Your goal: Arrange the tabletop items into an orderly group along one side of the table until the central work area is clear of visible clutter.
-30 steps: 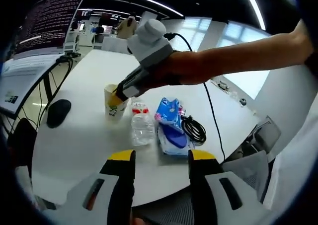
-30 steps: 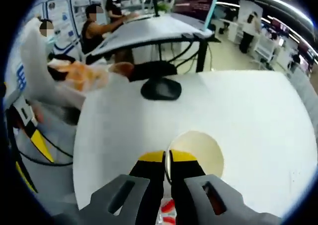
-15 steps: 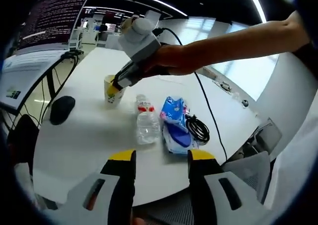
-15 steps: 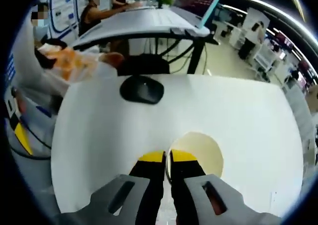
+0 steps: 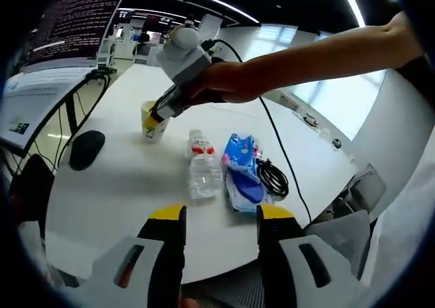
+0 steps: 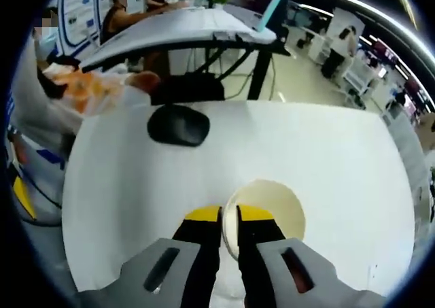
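The task is judged to be in an early stage: a water bottle (image 5: 202,173), a blue packet (image 5: 239,170) and a coiled black cable (image 5: 272,177) are seen lying close together on the white table (image 5: 109,185), ahead of the left gripper (image 5: 219,219), while a black mouse (image 5: 87,149) lies apart to the left of its fingers. A paper cup (image 5: 151,121) is held at its rim by the right gripper (image 6: 229,219), whose fingers are nearly closed, one on each side of the cup wall. The cup still has to be set beside the group, and the mouse brought over. The left fingers are held wide apart, touching nothing.
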A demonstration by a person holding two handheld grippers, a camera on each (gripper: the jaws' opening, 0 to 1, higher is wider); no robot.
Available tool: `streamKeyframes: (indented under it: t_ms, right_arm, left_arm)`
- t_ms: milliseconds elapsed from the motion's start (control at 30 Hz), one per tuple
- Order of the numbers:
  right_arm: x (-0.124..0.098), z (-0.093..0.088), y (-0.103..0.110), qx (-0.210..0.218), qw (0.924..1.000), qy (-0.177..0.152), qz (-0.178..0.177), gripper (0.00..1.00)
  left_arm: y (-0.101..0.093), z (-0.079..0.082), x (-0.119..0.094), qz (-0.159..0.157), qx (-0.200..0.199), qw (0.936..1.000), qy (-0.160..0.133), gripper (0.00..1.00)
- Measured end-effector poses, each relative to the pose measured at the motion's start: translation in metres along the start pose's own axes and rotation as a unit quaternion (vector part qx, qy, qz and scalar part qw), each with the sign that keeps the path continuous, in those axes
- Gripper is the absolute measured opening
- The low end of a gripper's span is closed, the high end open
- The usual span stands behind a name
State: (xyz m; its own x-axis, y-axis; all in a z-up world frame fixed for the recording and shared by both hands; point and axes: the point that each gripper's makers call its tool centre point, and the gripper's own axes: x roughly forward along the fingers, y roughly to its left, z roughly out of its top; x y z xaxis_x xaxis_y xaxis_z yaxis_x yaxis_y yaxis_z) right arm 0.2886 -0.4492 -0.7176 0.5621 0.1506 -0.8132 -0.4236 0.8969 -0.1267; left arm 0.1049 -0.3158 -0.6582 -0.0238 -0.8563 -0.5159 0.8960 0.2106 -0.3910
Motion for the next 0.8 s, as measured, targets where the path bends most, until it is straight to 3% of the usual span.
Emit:
streamKeyframes:
  t_ms: [200, 433, 800]
  right_arm:
    - [-0.004, 0.003, 0.003, 0.001, 1.0, -0.004, 0.002, 0.12]
    - [-0.012, 0.008, -0.004, 0.014, 0.9997, -0.019, -0.011, 0.13]
    - [-0.033, 0.017, 0.0, 0.014, 0.999, -0.042, -0.012, 0.21]
  left_arm:
    - [0.0, 0.0, 0.001, -0.003, 0.002, 1.0, 0.002, 0.4]
    - [-0.001, 0.001, 0.002, -0.003, 0.003, 1.0, 0.001, 0.4]
    - [-0.013, -0.005, 0.006, -0.01, 0.007, 0.9998, 0.014, 0.4]
